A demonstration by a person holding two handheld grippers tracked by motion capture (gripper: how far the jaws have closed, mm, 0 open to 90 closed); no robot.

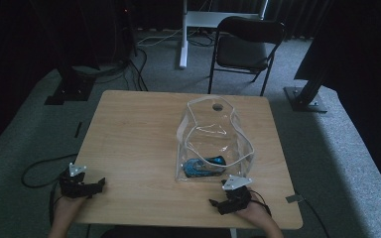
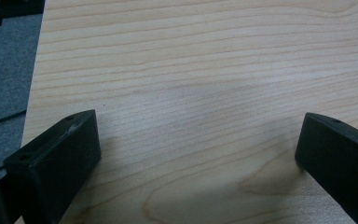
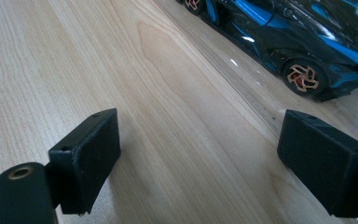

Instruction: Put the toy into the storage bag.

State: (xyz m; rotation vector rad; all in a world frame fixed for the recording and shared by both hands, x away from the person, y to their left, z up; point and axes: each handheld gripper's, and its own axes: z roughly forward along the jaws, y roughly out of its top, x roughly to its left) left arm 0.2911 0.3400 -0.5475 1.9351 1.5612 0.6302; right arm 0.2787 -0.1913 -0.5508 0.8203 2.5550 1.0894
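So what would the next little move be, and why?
Probably the right gripper edges forward to the clear bag. It rests open at the table's near edge, just short of the bag, where a blue toy car lies inside. The left gripper, also open, sits far off at the left edge.

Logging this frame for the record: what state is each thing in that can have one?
Clear bag: lying on the table, mouth facing the far side, straps loose.
Toy car: inside the bag, at its near end.
Left claw: open, empty, above bare wood.
Right claw: open, empty, close by the bag.
Folding chair: unfolded, unoccupied.
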